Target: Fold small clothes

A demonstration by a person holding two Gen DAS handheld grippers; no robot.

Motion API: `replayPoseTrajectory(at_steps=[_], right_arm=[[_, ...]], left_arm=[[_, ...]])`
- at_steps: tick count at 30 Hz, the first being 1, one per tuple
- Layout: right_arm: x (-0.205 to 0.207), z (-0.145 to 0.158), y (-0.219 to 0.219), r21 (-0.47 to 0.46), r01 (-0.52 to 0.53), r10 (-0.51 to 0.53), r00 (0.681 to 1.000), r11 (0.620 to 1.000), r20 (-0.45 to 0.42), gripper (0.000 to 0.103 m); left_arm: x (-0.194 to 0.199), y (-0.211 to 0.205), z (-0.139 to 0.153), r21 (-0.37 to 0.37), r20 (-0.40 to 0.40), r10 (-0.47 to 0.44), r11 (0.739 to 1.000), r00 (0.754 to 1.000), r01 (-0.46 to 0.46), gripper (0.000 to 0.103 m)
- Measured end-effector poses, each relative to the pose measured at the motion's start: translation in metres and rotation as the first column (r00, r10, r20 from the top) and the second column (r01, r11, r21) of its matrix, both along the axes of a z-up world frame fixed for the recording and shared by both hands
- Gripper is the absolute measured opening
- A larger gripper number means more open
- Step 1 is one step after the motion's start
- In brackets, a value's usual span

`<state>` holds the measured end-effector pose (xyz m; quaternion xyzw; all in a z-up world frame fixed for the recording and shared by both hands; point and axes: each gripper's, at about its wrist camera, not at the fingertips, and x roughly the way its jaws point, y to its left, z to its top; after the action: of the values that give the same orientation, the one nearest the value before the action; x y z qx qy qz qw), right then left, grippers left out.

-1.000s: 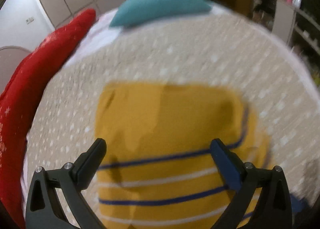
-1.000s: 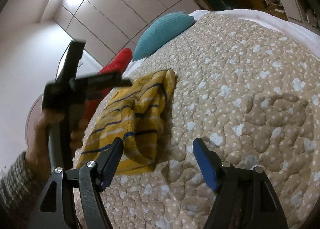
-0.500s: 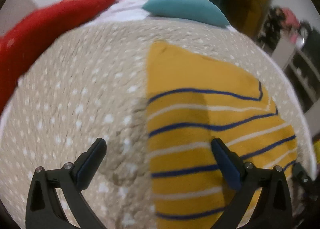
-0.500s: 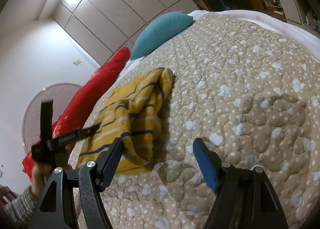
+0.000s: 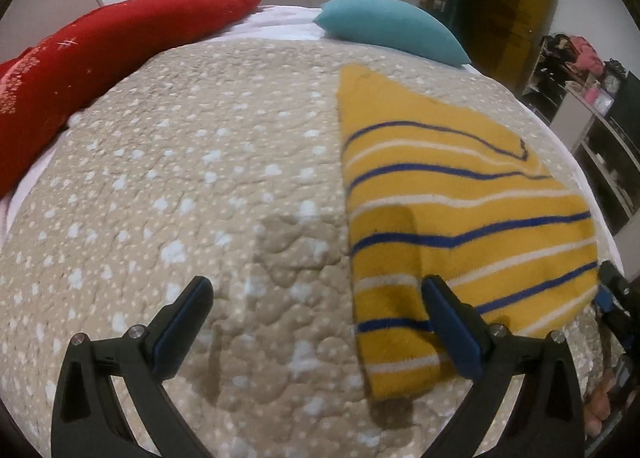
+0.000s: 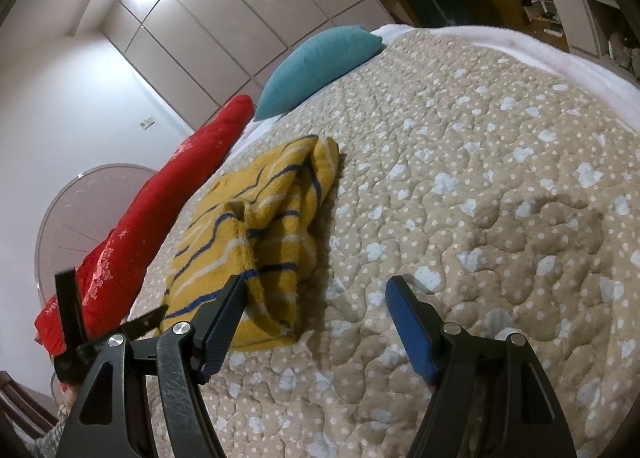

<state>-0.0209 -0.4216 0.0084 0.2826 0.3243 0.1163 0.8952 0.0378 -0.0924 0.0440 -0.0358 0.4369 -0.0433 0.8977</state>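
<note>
While the folded garment [image 5: 460, 218] lies right of centre on the quilt [image 5: 180, 198], both grippers, left [image 5: 316, 310] and right [image 6: 316, 310], gape wide, holding nothing.

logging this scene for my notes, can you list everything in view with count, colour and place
striped garment: one, yellow with blue and white stripes, lying folded on the quilt
quilt: one, beige with pale spots, covering the bed
white sheet: one, white, showing along the far edge of the bed
teal pillow: one, teal, at the head of the bed
red bolster: one, red, along the bed's side next to the teal pillow
wardrobe doors: several panels, cream, on the wall behind the bed
left gripper: one, black with blue-padded fingers, open above the garment's edge
right gripper: one, black with blue-padded fingers, open beside the garment
</note>
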Motion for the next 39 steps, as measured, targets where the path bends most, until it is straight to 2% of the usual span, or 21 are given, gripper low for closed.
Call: replayPoseTrajectory(at_steps=[3,6,8,9,10,12,15,16,18,20,24,25,29,35,39], right_arm=[[-0.016,0.02,-0.001,-0.086,0.085,-0.081,0.996,0.993,0.047,0.077],[-0.032,0.057,0.02,-0.194,0.076,-0.047,0.987,0.978,0.151,0.076],[-0.034,0.076,0.044,-0.244,0.003,0.042,0.982,0.97,0.183,0.065],[-0.031,0.082,0.058,-0.259,-0.045,0.094,0.98,0.965,0.178,0.051],[-0.024,0.082,0.074,-0.262,-0.108,0.15,0.978,0.959,0.148,0.044],[-0.012,0.073,0.092,-0.257,-0.171,0.2,0.976,0.951,0.091,0.042],[0.007,0.041,0.105,-0.358,-0.13,0.122,0.991,0.925,-0.046,0.042],[0.005,0.026,0.099,-0.337,-0.12,0.09,0.991,0.934,-0.103,0.042],[-0.016,0.02,0.085,-0.283,-0.093,0.07,0.994,0.955,-0.089,0.042],[-0.041,0.023,0.077,-0.315,-0.05,0.022,0.996,0.948,-0.091,0.044],[-0.099,0.037,0.071,-0.317,0.04,-0.044,0.999,0.948,-0.006,0.064],[-0.109,0.04,0.073,-0.337,0.056,-0.055,0.998,0.94,0.013,0.065],[-0.117,0.042,0.089,-0.407,0.042,-0.036,0.999,0.913,0.023,0.066],[-0.098,0.016,0.091,-0.414,-0.005,-0.023,0.998,0.91,-0.063,0.066],[-0.101,0.007,0.096,-0.432,-0.006,-0.019,0.998,0.902,-0.052,0.069]], left_arm=[[-0.021,-0.003,0.014,0.036,0.022,-0.008,0.999,1.0,0.008,0.103],[-0.051,-0.006,0.025,0.075,0.068,-0.029,0.997,0.997,0.024,0.103],[-0.067,-0.004,0.029,0.089,0.091,-0.025,0.996,0.996,0.017,0.103],[-0.075,-0.002,0.032,0.092,0.098,-0.017,0.996,0.995,0.008,0.103],[-0.083,0.0,0.034,0.093,0.102,-0.006,0.996,0.995,-0.003,0.103],[-0.098,0.007,0.039,0.095,0.108,0.023,0.995,0.994,-0.033,0.103],[-0.12,0.015,0.045,0.096,0.117,0.052,0.993,0.992,-0.063,0.103],[-0.127,0.018,0.045,0.094,0.119,0.057,0.993,0.991,-0.068,0.103],[-0.139,0.023,0.044,0.084,0.12,0.056,0.994,0.991,-0.067,0.103],[-0.145,0.023,0.038,0.078,0.107,0.051,0.995,0.993,-0.059,0.103],[-0.147,0.01,0.014,0.061,0.042,0.013,0.998,0.999,-0.016,0.103],[-0.146,0.006,0.007,0.064,0.024,0.004,0.998,1.0,-0.006,0.103],[-0.144,-0.006,-0.02,0.055,-0.069,-0.025,0.998,0.997,0.028,0.103],[-0.145,-0.011,-0.029,0.1,-0.072,-0.017,0.995,0.997,0.024,0.103],[-0.146,-0.013,-0.03,0.109,-0.059,-0.002,0.994,0.998,0.009,0.103]])
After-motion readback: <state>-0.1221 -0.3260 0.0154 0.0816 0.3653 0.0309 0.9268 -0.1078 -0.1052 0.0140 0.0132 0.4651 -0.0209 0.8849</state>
